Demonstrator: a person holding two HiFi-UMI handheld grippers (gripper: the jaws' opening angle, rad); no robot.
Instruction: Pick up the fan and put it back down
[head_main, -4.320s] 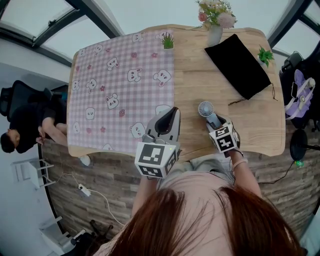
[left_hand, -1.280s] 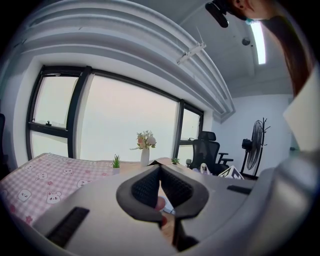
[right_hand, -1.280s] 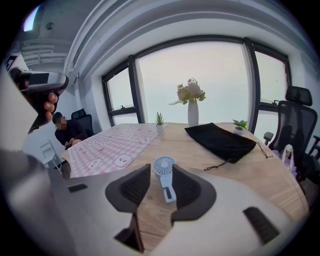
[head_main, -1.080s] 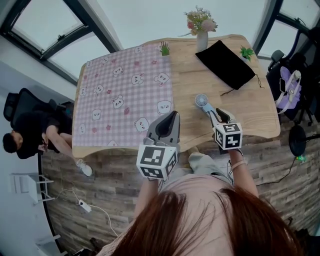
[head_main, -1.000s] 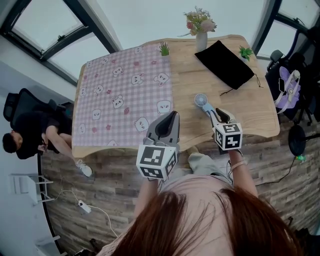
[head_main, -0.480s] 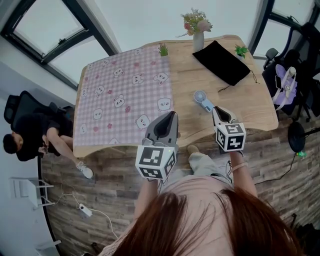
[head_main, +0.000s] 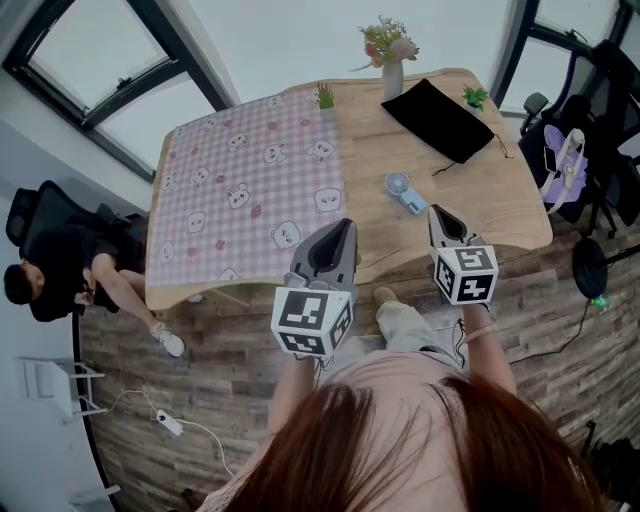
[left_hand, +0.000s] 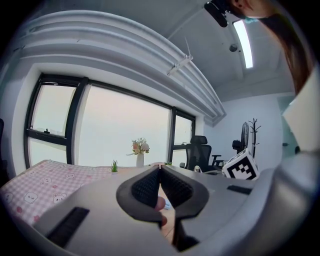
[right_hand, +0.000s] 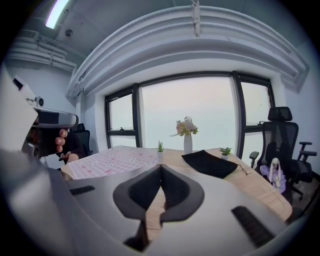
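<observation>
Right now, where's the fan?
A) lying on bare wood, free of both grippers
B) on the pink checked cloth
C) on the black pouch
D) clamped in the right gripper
A: the fan lies on the table's bare wood ahead of the right gripper, whose jaws have just closed on nothing.

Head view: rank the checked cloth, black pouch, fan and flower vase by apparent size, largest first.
1. Checked cloth
2. Black pouch
3. Flower vase and fan: they look close in size, and the vase stands farther from the camera, so these two stay unranked.
</observation>
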